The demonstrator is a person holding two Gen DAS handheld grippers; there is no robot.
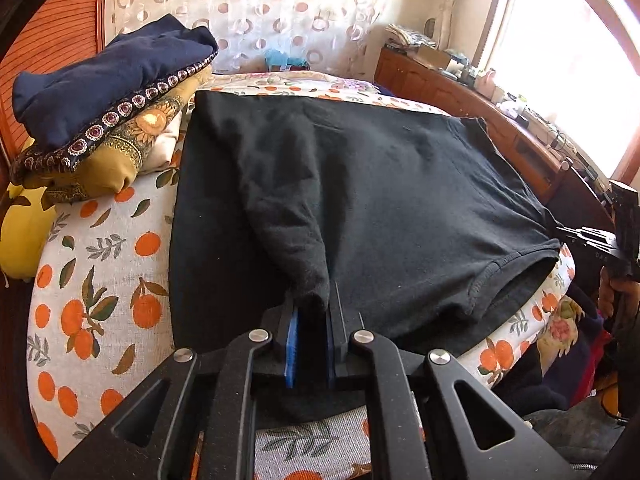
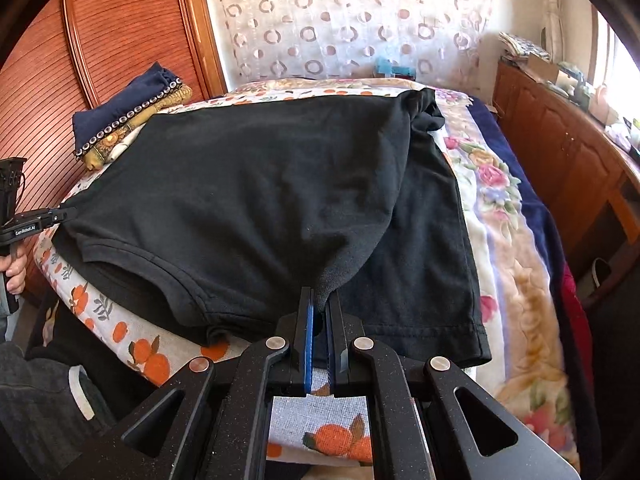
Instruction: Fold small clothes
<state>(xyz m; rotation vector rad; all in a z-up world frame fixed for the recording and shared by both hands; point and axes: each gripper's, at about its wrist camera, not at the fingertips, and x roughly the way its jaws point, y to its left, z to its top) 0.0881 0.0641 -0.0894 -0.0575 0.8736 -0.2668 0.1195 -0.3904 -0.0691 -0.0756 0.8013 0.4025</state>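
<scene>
A black T-shirt (image 1: 380,184) lies spread on the bed, its collar toward me. It also fills the right wrist view (image 2: 248,196). My left gripper (image 1: 312,304) is shut on a pinched fold of the shirt near its left shoulder and lifts it into a ridge. My right gripper (image 2: 321,304) is shut on a fold at the shirt's other shoulder, with a sleeve flat beneath it. The left gripper shows at the left edge of the right wrist view (image 2: 60,216). The right gripper shows at the right edge of the left wrist view (image 1: 580,236).
An orange-print sheet (image 1: 92,280) covers the bed. A stack of folded clothes, navy on top (image 1: 108,80), sits at the far left corner. A floral blanket (image 2: 516,240) lies to the right. A wooden cabinet (image 2: 568,152) runs along the right wall.
</scene>
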